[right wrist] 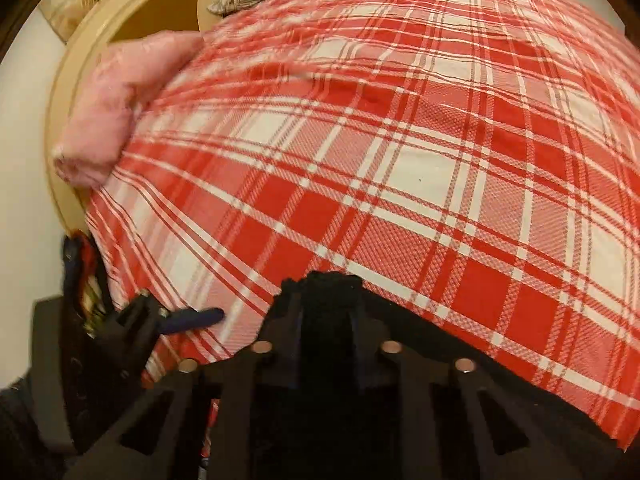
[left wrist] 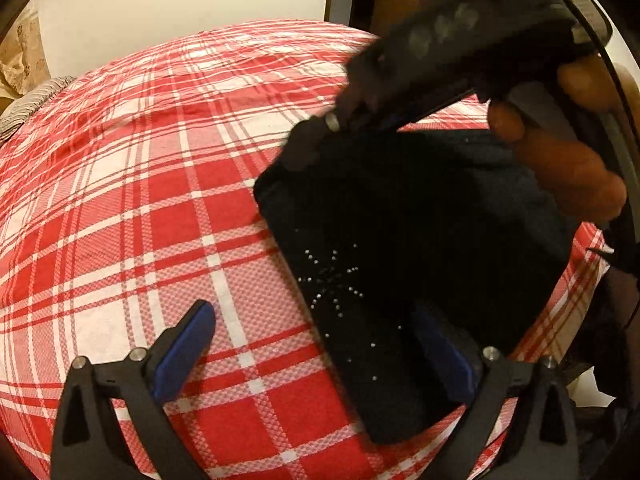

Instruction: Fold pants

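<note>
I held my left gripper (left wrist: 316,350) low over the bed (left wrist: 132,184) with its blue-padded jaws spread wide: one finger above the bare red-and-white plaid sheet, the other over the black pants (left wrist: 400,264). The pants lay as a dark folded slab on the bed's right side, small silver studs scattered across the cloth near my left jaws. My right gripper (right wrist: 326,292) was clenched on a bunched edge of the pants at their far corner, my hand (left wrist: 568,148) wrapped around its handle. A pink pillow (right wrist: 116,108) sat against the beige headboard (right wrist: 72,80).
</note>
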{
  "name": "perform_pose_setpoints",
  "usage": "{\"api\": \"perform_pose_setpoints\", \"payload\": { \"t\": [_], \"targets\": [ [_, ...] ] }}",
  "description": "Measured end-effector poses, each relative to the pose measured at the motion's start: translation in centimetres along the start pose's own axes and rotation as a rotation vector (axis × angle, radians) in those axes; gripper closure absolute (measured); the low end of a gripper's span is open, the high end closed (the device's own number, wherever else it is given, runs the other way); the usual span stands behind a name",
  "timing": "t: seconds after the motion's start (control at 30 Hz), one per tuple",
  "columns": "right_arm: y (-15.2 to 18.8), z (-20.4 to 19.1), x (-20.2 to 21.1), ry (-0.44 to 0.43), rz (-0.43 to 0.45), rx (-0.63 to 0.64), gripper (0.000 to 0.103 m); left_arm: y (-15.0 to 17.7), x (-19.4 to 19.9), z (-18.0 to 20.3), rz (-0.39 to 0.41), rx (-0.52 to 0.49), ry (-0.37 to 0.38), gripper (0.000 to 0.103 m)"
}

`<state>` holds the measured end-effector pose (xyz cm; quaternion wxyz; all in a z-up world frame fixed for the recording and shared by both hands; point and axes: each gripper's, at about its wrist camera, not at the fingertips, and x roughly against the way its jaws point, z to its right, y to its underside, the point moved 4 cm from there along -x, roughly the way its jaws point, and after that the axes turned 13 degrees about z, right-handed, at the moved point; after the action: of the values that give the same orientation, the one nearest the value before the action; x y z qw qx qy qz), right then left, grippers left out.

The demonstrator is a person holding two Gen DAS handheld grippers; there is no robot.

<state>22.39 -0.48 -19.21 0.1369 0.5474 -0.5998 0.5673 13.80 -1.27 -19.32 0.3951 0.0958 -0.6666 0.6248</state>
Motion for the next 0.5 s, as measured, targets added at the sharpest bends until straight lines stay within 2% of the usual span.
{"api": "perform_pose_setpoints", "payload": {
  "t": [0.1, 0.17, 0.23, 0.33, 0.4, 0.47, 0.5],
  "targets": [
    [-1.0, -0.4, 1.4, 0.012, 0.094, 0.006, 0.09, 0.0, 0.0, 0.0, 0.003, 0.002, 0.001, 0.0],
    [-1.0, 0.5, -0.1, 0.073, 0.065, -0.004, 0.09, 0.1, 0.0, 0.0, 0.006, 0.007, 0.002, 0.0],
    [-0.3, 1.5, -1.6, 0.089, 0.035, -0.031, 0.09, 0.1, -0.2, 0.0, 0.007, 0.002, -0.001, 0.0],
    [0.0, 1.4, -1.2, 0.099, 0.063, -0.015, 0.088, -0.1, -0.2, -0.1, -0.002, 0.005, -0.003, 0.0],
    [0.1, 1.7, 0.5, 0.1, 0.093, -0.041, 0.063, -0.1, -0.1, -0.3, -0.01, 0.018, 0.004, 0.0],
    [0.2, 1.9, 2.6, 0.131, 0.149, -0.036, 0.053, -0.4, 0.3, -0.6, -0.007, 0.04, 0.013, 0.0],
    [0.5, 2.2, 4.0, 0.145, 0.174, -0.033, 0.053, -0.5, 0.7, -0.8, 0.0, 0.055, 0.02, 0.0]
  ]
}}
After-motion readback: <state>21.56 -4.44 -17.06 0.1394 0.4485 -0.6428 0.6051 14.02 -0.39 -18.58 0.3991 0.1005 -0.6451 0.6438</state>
